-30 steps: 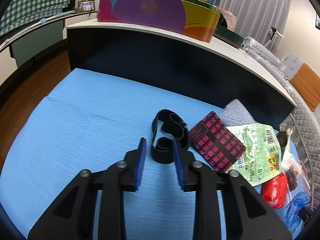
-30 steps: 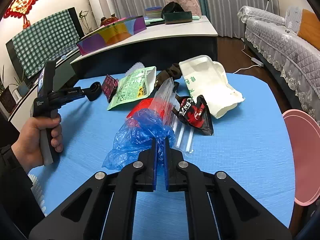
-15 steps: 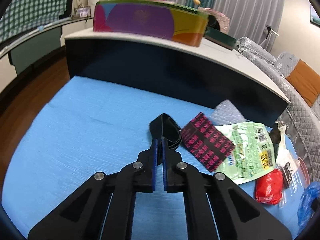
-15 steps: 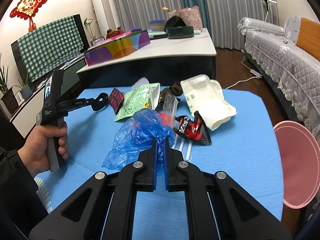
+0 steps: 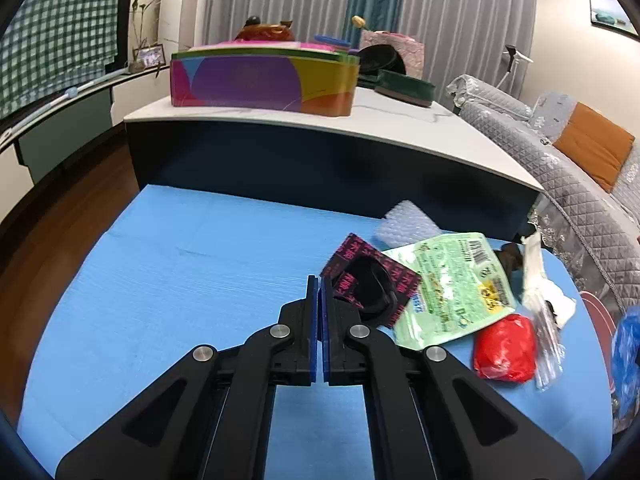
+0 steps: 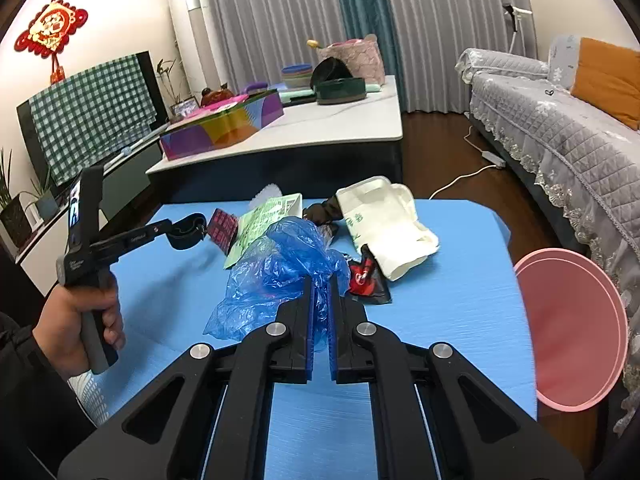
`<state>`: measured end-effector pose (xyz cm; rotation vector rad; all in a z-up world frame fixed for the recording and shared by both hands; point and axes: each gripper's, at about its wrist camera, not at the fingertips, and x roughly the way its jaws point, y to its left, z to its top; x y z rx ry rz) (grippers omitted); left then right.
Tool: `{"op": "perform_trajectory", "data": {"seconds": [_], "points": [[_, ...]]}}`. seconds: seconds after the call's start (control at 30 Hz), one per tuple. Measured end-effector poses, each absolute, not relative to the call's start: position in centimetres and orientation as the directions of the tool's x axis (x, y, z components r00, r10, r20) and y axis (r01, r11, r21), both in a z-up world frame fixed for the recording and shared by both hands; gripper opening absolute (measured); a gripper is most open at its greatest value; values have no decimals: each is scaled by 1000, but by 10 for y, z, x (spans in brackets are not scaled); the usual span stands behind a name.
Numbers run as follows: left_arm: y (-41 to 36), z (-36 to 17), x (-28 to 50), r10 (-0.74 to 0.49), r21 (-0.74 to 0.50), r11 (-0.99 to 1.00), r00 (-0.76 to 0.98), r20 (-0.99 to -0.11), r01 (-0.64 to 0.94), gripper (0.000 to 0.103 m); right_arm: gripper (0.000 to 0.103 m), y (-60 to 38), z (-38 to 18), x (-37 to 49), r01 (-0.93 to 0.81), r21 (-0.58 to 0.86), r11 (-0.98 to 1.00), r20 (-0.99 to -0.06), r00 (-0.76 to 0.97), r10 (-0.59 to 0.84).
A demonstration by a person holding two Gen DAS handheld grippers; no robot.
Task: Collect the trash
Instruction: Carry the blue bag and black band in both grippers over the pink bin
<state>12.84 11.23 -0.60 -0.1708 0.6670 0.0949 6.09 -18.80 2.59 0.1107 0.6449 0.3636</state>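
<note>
your left claw (image 5: 319, 282) has its pads pressed together on the black strap (image 5: 370, 288), which hangs off the tips above the blue worktop (image 5: 192, 280); from the right wrist view the strap (image 6: 185, 232) is a dark loop held clear of the surface at the end of the left claw (image 6: 200, 227), with your left hand (image 6: 80, 328) wrapped around the handle. seen from the left wrist, the strap hangs in front of the pink-and-black packet (image 5: 372, 280), which overlaps the green pouch (image 5: 452, 284). beside the pouch sit a piece of bubble wrap (image 5: 406, 226), a red lump (image 5: 505, 348) and a clear bag (image 5: 548, 336) touching the lump. your right claw (image 6: 320, 286) is clamped narrow on the blue bag (image 6: 280, 272), with crumpled film bunched between its pads and spilling left over the worktop (image 6: 460, 300). just past the bag lie a red-and-black wrapper (image 6: 366, 280) and a white bag (image 6: 384, 224), the two touching, with the green pouch (image 6: 266, 220) and the patterned packet (image 6: 222, 228) farther left. a pink bin (image 6: 572, 328) stands off the worktop's right edge, well apart from the pile. a white counter (image 6: 320, 124) behind the worktop carries a colourful box (image 6: 224, 124).
</note>
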Motion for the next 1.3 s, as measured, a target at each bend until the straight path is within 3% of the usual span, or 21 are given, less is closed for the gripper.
{"op": "perform_trajectory", "data": {"seconds": [1.3], "points": [[38, 45, 61, -99, -110, 993, 853, -512, 49, 1, 6, -267, 71, 32, -95, 186, 978, -474, 863, 174]]}}
